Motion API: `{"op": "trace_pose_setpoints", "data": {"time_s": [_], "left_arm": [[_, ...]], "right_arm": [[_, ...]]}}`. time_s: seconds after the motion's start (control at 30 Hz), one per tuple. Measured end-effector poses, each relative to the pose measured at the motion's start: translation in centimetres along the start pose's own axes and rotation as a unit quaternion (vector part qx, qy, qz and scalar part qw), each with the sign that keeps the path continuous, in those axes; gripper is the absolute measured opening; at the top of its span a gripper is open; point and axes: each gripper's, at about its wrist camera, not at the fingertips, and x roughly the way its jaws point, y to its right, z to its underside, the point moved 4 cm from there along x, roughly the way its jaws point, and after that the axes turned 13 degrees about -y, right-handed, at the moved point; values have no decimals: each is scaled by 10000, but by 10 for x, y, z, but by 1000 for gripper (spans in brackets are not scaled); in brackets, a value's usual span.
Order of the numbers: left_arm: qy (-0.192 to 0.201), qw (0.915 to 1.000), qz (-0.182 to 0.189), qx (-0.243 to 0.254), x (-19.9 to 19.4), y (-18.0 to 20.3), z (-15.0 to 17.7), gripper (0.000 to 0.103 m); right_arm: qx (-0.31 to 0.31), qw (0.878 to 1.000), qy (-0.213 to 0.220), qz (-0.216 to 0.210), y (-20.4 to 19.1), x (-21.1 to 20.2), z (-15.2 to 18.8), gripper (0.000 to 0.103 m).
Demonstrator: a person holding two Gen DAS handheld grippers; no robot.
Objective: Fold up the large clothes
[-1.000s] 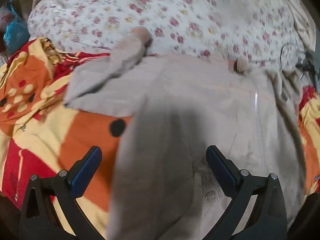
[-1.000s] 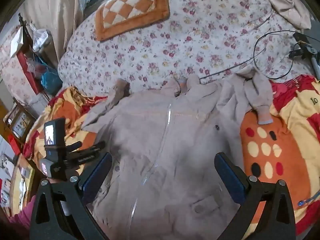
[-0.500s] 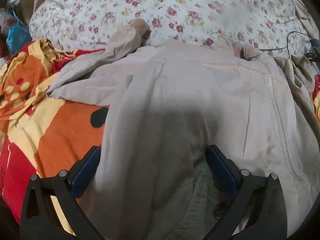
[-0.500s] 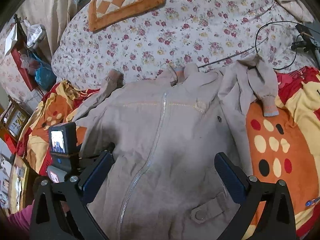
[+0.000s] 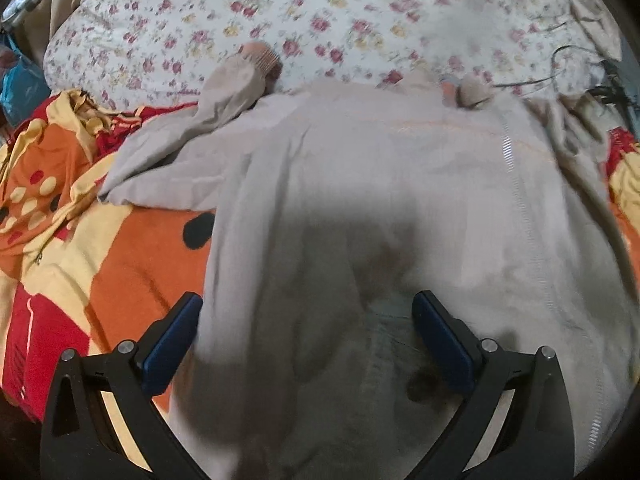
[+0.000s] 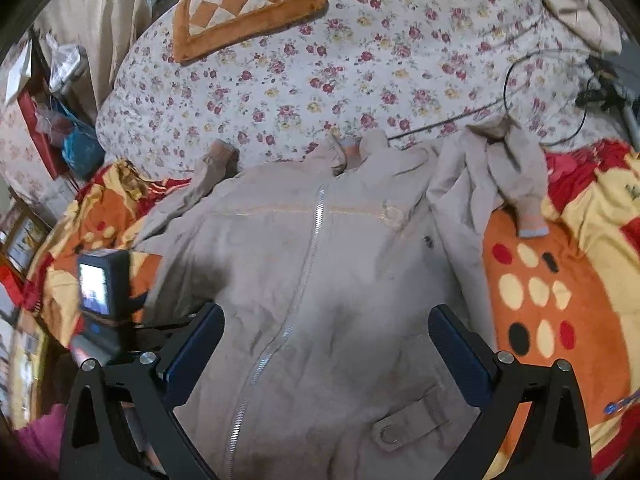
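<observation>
A large beige zip-up jacket (image 6: 304, 264) lies front-up on the bed, collar toward the far side; it also shows in the left wrist view (image 5: 380, 208). Its left sleeve (image 5: 224, 96) stretches up-left onto the floral sheet. Its right sleeve (image 6: 516, 176) is bunched and folded at the right shoulder. My left gripper (image 5: 306, 332) is open and empty above the jacket's lower left hem. My right gripper (image 6: 326, 344) is open and empty above the jacket's lower front, over the zipper (image 6: 308, 240). The left gripper's camera body (image 6: 102, 284) appears at the jacket's left edge.
An orange, red and yellow spotted blanket (image 6: 560, 288) lies under the jacket on both sides (image 5: 100, 240). A floral sheet (image 6: 320, 64) covers the far bed, with a checkered orange cushion (image 6: 248, 0). A black cable (image 6: 520, 92) and a device lie at far right.
Both grippers have shifted over the jacket's lower part and stay open. The left view has pulled back slightly from half a second ago. The jacket has not been moved.
</observation>
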Motion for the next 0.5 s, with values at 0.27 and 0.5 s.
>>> {"op": "trace_pose_setpoints", "data": {"time_s": [0.27, 0.5], "left_arm": [[489, 9984, 280, -97, -55, -2, -19, 103], [722, 9970, 264, -118, -70, -4, -37, 103]], "right_arm": [[-19, 9995, 76, 311, -5, 7, -15, 101], [53, 9993, 150, 342, -14, 21, -28, 101]]}}
